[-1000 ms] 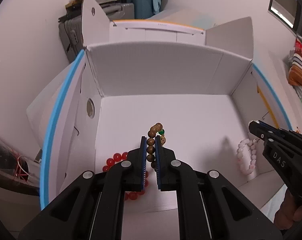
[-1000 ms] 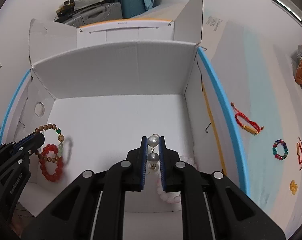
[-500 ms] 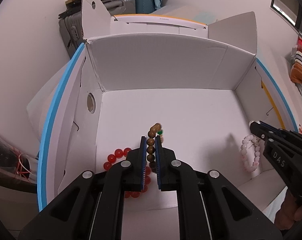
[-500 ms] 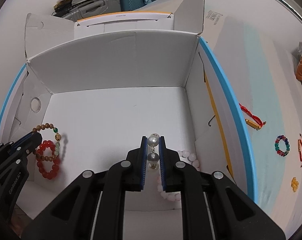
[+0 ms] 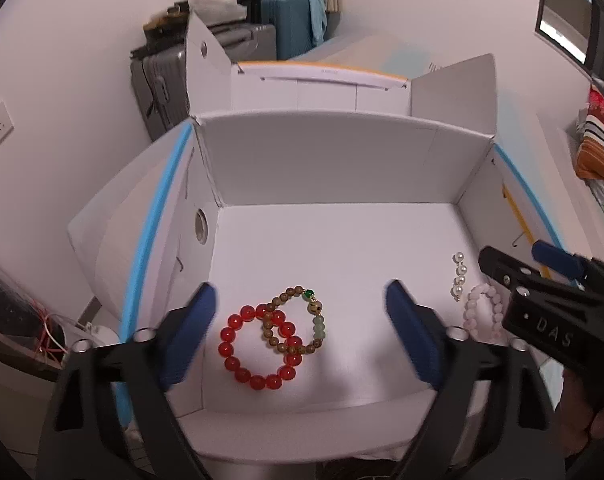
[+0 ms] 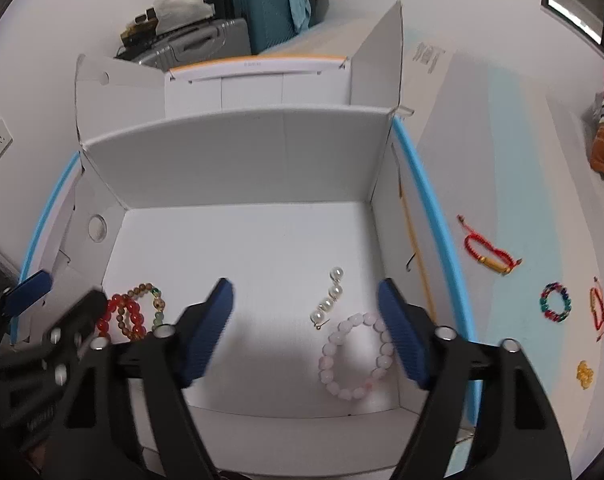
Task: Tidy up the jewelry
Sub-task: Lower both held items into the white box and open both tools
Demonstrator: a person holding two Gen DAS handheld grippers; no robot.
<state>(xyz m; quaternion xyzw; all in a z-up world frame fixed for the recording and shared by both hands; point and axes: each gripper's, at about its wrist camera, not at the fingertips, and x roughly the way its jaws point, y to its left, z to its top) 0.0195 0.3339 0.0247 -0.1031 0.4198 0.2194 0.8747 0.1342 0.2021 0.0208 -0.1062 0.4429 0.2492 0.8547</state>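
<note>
Left gripper (image 5: 302,320) fingers spread, released, above the wooden bracelet (image 5: 297,320), which lies overlapping the red bracelet (image 5: 257,348) on the box (image 5: 342,168) floor. Right gripper (image 6: 306,324) fingers spread, empty; pearl string (image 6: 328,300) beside pink bracelet (image 6: 358,356).

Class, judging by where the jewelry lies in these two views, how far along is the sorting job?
Done: four pieces lie in the box: red bracelet, brown bracelet, pearl earring, pink bracelet. In hand: nothing; left gripper and right gripper are open. Left: red cord, multicolored bracelet, gold charm outside.
</note>
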